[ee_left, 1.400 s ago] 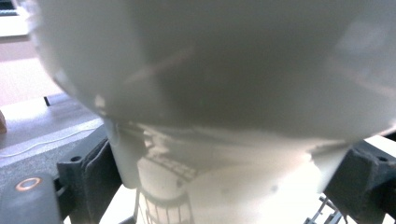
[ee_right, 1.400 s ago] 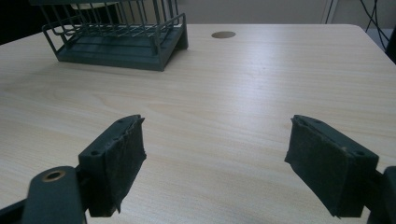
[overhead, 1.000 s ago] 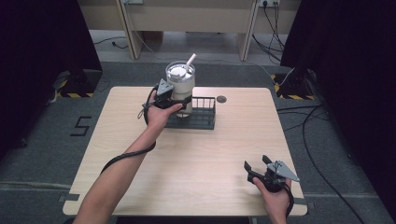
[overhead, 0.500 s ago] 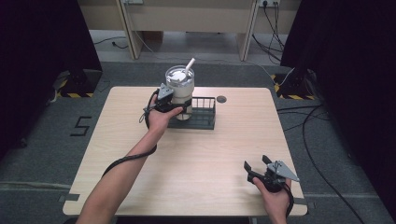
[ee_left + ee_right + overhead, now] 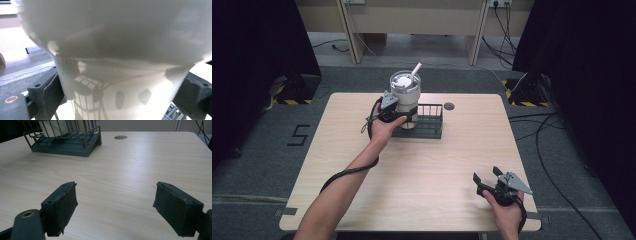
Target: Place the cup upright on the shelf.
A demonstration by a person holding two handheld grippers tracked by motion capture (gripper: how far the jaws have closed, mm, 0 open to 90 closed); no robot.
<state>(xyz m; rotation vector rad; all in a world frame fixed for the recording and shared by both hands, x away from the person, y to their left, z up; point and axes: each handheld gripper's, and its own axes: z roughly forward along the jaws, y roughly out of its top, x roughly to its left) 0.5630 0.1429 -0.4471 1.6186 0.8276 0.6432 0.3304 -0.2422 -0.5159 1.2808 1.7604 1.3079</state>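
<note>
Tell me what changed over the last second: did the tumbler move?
Barely. The left gripper stays shut on the white tumbler, which may have edged lower in the wire rack; too slight to be sure. The right gripper rests open near the table's front right, unchanged.

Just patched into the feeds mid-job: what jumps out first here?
The big white tumbler with a straw, at the table's far side, draws the eye: the left gripper is clamped on its lower body, at the left end of the dark wire rack. The right gripper rests open and empty near the table's near right corner, jaws spread over bare wood.
</note>
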